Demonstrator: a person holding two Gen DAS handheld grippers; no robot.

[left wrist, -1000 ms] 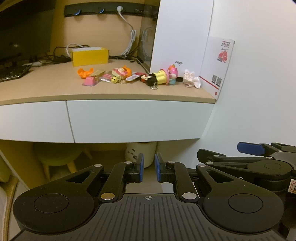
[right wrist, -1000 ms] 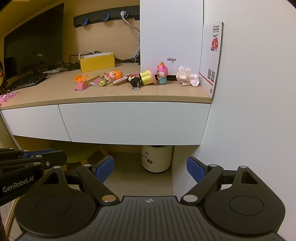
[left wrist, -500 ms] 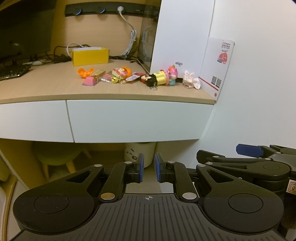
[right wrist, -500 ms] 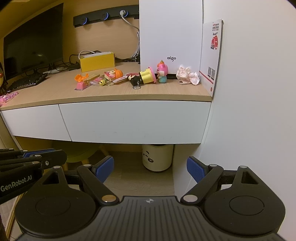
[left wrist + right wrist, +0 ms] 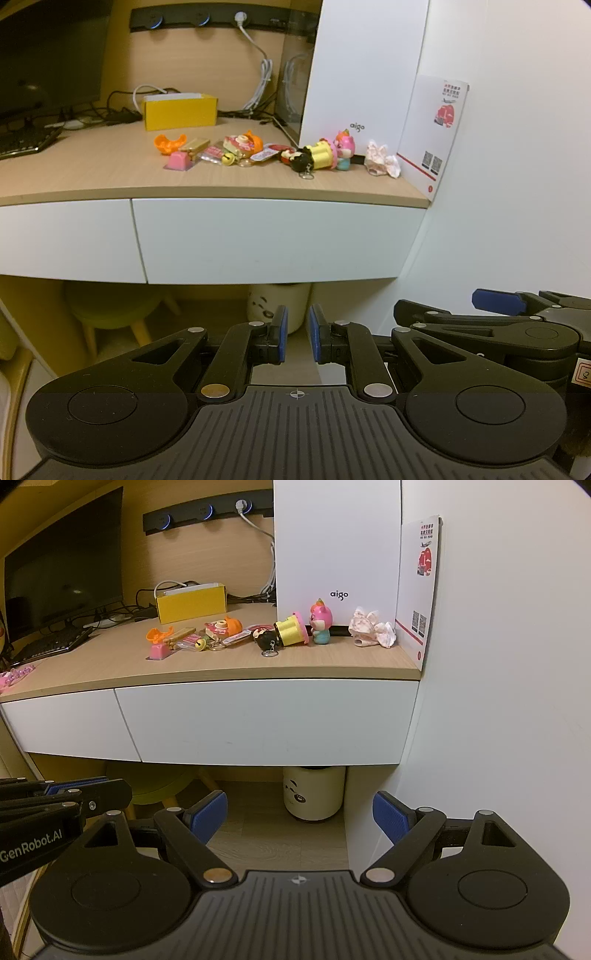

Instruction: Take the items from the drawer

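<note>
The white right-hand drawer [image 5: 273, 240] [image 5: 266, 720] under the wooden desk is closed, with no handle showing. Above it on the desk [image 5: 92, 170] lie several small toys, among them a pink figure [image 5: 343, 149] [image 5: 321, 622] and a yellow-skirted doll [image 5: 321, 157] [image 5: 291, 629]. My left gripper [image 5: 295, 334] hangs below the drawer front, well short of it, its blue pads nearly together on nothing. My right gripper [image 5: 299, 814] is level beside it, wide open and empty. Each tool shows at the edge of the other's view.
A second white drawer [image 5: 62, 720] adjoins on the left. A white wall [image 5: 498, 664] closes the right side. Under the desk stand a panda-faced bin [image 5: 314, 794] and a green stool [image 5: 110, 306]. A white aigo case [image 5: 336, 542], yellow box [image 5: 192, 602], monitor and keyboard occupy the desk.
Hardly anything: both views have crept slightly, and the fingers of both grippers stand as before.
</note>
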